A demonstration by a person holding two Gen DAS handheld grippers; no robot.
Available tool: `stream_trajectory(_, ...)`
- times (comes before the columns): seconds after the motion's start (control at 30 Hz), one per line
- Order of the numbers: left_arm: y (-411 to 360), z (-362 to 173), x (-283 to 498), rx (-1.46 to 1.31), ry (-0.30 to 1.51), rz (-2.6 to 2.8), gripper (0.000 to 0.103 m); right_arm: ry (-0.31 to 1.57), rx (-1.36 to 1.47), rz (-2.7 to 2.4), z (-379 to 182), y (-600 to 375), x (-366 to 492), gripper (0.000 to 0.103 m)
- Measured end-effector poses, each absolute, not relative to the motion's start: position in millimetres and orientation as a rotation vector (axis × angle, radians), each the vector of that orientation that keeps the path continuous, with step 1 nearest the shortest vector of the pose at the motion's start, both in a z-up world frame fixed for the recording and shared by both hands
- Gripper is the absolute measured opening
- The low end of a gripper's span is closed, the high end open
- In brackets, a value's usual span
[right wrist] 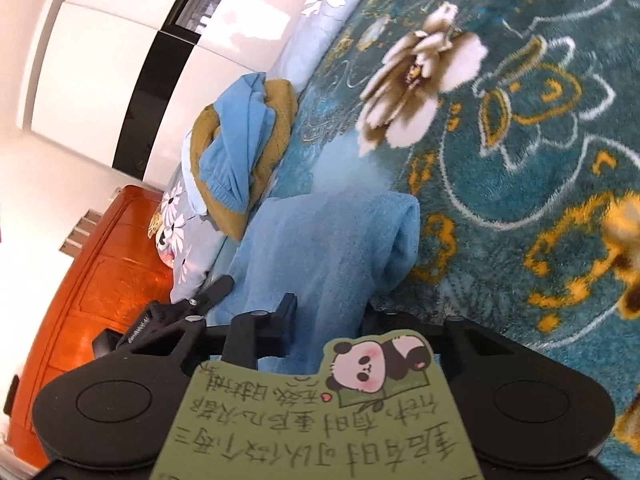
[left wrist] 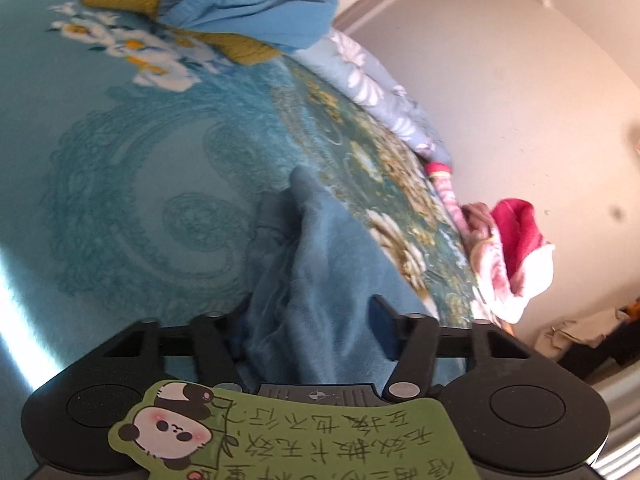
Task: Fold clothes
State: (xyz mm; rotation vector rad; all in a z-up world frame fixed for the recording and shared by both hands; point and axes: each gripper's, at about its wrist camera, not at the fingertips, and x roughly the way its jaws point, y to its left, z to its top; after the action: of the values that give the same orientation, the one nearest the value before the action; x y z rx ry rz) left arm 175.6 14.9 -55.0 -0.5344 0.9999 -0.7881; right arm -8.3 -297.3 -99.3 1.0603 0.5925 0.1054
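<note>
A fuzzy blue garment (left wrist: 320, 264) lies on the teal flowered blanket (left wrist: 132, 168). My left gripper (left wrist: 310, 320) is shut on a bunched part of it, and the cloth fills the gap between the fingers. In the right wrist view the same blue garment (right wrist: 320, 248) lies partly folded. My right gripper (right wrist: 326, 316) is shut on its near edge. The other gripper's black frame (right wrist: 176, 316) shows at the left beside the garment.
A pile of mustard and light blue clothes (left wrist: 208, 4) (right wrist: 240, 148) lies on the blanket. A pale flowered quilt (left wrist: 380, 92) runs along the wall. A pink and red garment (left wrist: 508, 256) lies near the bed edge. An orange wooden cabinet (right wrist: 92, 288) stands beside the bed.
</note>
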Motion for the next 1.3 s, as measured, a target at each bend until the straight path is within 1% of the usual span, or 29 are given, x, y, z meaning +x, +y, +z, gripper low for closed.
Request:
stream_trajectory(0.07,16,-55,172,-0.556,0.997,-0.767,0.033,0.589,1.054,0.107,-98,-298,-10,0.024)
stream_trajectory(0.17,16,-52,165,-0.552,0.971,-0.745,0.026,0.590,1.042,0.109,-91,-299,-10,0.020)
stream_trajectory(0.27,18,-48,157,-0.575,0.957,-0.733,0.020,0.593,1.010,0.117,-81,-300,-10,0.020)
stream_trajectory(0.63,41,-42,121,-0.669,0.917,-0.749,0.018,0.600,0.883,0.174,-37,-300,-23,0.019)
stream_trajectory(0.83,76,-22,108,-0.721,0.828,-0.717,0.018,0.601,0.803,0.240,-12,-280,-14,0.019)
stream_trajectory(1.07,156,20,91,-0.728,0.671,-0.580,0.018,0.594,0.723,0.419,21,-225,33,0.019)
stream_trajectory(1.3,260,59,63,-0.726,0.510,-0.401,0.018,0.608,0.663,0.662,55,-131,97,0.019)
